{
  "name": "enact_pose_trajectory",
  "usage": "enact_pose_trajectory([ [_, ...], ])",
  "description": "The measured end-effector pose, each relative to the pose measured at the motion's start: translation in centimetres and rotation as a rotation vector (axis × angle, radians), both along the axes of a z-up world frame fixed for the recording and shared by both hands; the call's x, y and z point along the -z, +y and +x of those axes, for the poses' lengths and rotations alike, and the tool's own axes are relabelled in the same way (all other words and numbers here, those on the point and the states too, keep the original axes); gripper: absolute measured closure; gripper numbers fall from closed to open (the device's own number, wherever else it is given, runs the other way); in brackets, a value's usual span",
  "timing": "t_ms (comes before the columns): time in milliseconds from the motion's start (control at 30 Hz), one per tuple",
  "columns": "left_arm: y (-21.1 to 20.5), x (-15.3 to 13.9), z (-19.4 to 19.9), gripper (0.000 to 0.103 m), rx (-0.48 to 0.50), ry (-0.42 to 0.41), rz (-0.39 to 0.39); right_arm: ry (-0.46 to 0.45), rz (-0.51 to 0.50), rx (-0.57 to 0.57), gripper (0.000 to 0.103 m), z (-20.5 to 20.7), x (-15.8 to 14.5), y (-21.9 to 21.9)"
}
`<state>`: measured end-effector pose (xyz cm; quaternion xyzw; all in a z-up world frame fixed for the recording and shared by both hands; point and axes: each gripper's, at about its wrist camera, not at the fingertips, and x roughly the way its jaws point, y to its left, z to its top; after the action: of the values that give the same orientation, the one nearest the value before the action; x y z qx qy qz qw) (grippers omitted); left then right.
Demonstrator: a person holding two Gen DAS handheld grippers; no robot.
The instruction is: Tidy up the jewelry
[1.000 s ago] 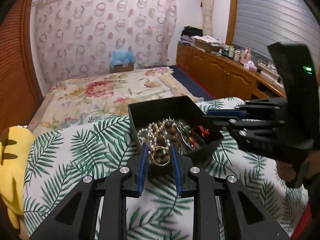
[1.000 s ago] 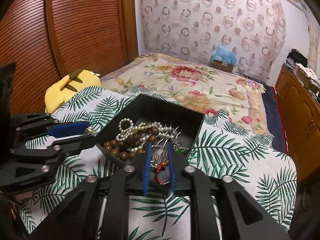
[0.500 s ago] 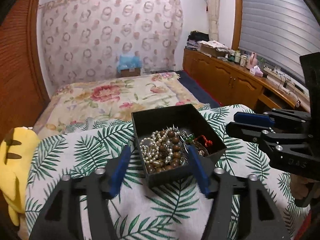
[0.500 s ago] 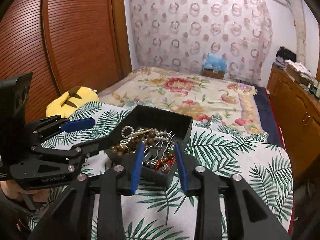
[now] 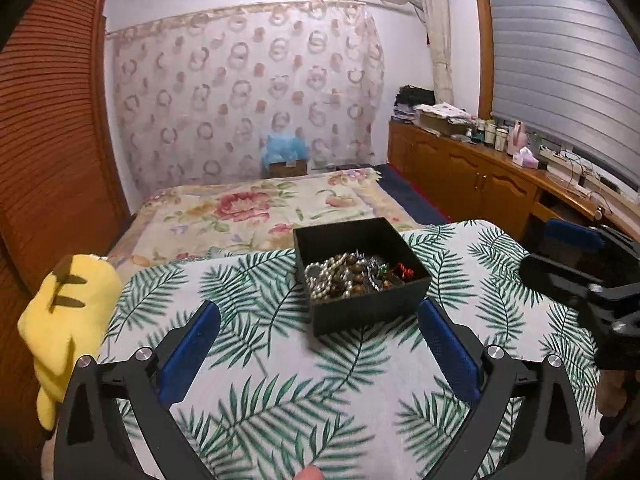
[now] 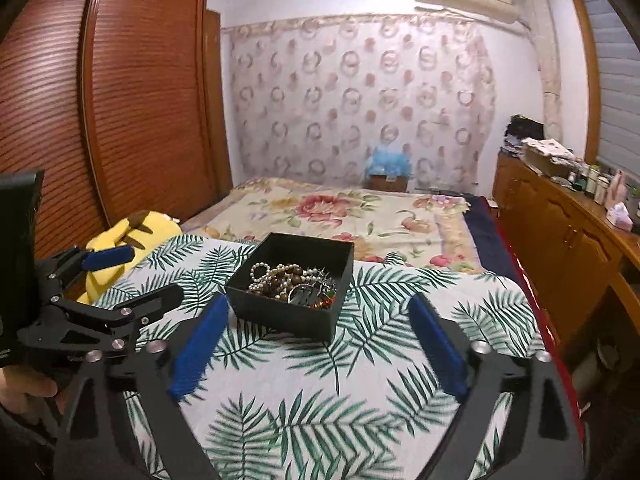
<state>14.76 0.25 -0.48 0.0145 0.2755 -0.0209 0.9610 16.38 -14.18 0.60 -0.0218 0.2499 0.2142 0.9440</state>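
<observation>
1. Lying across the lower half of both views, a white palm-leaf cloth (image 5: 256,304) is covering the surface that the black box is sitting on.
2. Stretching away behind the black box, a flowered bedspread (image 6: 340,208) is reaching back to the patterned curtain (image 5: 244,92).
3. Running along the wall to the right of the black box, a wooden cabinet (image 5: 472,176) is carrying bottles and papers on its top.
4. Slumping at the cloth's edge, well to the left of the black box, a yellow plush toy (image 5: 68,320) is showing its dark stripes.
5. Hovering on the near side of the black box and apart from it, the left gripper (image 5: 318,354) is holding nothing, its blue-padded jaws spread wide.
6. Hanging likewise on the near side of the black box, the right gripper (image 6: 318,344) is gaping wide, with nothing between its fingers (image 6: 436,346).
7. Resting on the cloth, the black box (image 5: 362,272) is standing upright with its top uncovered.
8. Piling up inside the black box, the jewelry (image 6: 294,280) is lying as a tangle of pearl strands, brown wooden beads, metal pieces and small red and green bits.
</observation>
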Motion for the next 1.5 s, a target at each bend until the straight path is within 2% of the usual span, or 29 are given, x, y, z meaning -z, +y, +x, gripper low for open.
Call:
enact_pose_trajectory([
  [167,0.5,0.3,-2.4,0.008,-0.047,0.017,-0.008,-0.020,0.014,0.067,0.002,-2.8,0.3,-1.2],
  [467,1.2,-0.4,-4.4,0.008,-0.063,-0.007,-0.029,-0.042,0.036,0.088,0.002,-4.5,-0.1,-1.9],
  [1500,0.6,-0.8,-6.1,0.008,-0.063,-0.026,-0.033,-0.029,0.038,0.102,0.002,-4.4,0.6,-1.9],
])
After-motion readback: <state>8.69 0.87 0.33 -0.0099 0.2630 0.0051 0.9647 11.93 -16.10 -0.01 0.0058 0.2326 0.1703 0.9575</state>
